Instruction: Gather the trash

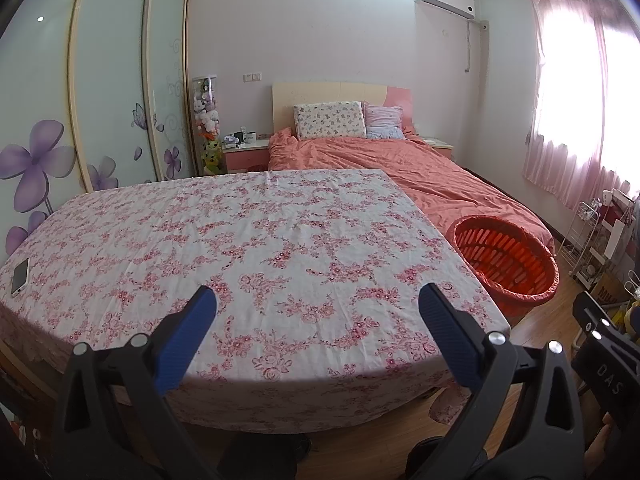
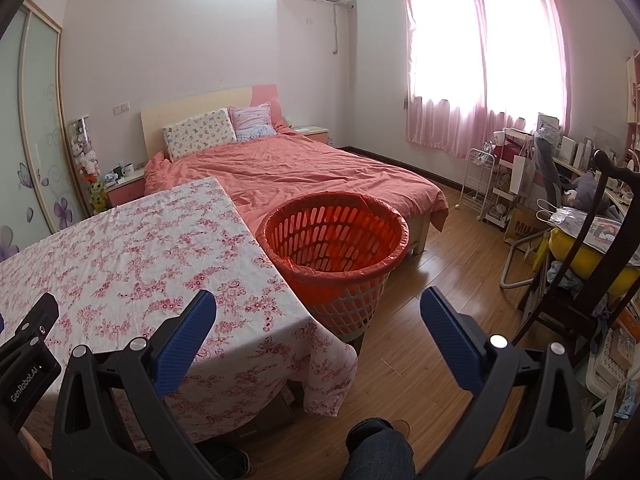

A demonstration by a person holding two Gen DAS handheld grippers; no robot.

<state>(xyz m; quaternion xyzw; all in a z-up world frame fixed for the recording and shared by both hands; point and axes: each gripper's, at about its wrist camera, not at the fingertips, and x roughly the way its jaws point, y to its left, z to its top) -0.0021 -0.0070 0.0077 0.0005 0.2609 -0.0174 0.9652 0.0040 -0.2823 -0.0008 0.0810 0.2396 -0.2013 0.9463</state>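
Note:
A round basket [image 1: 505, 259] [image 2: 335, 247] lined with an orange bag stands on the floor by the right side of the table, with nothing showing inside it. The table [image 1: 224, 240] [image 2: 132, 264] wears a pink floral cloth, and I see no trash on it. My left gripper [image 1: 318, 304] hangs open over the table's near edge, its blue pads wide apart and holding nothing. Open too, my right gripper [image 2: 318, 310] sits off the table's right corner, just short of the basket.
A white phone [image 1: 20, 276] lies at the table's left edge. Behind the table is a bed [image 2: 304, 172] with a coral cover. A dark chair [image 2: 580, 264], a white rack [image 2: 478, 178] and clutter fill the right. A person's leg [image 2: 380, 448] is below.

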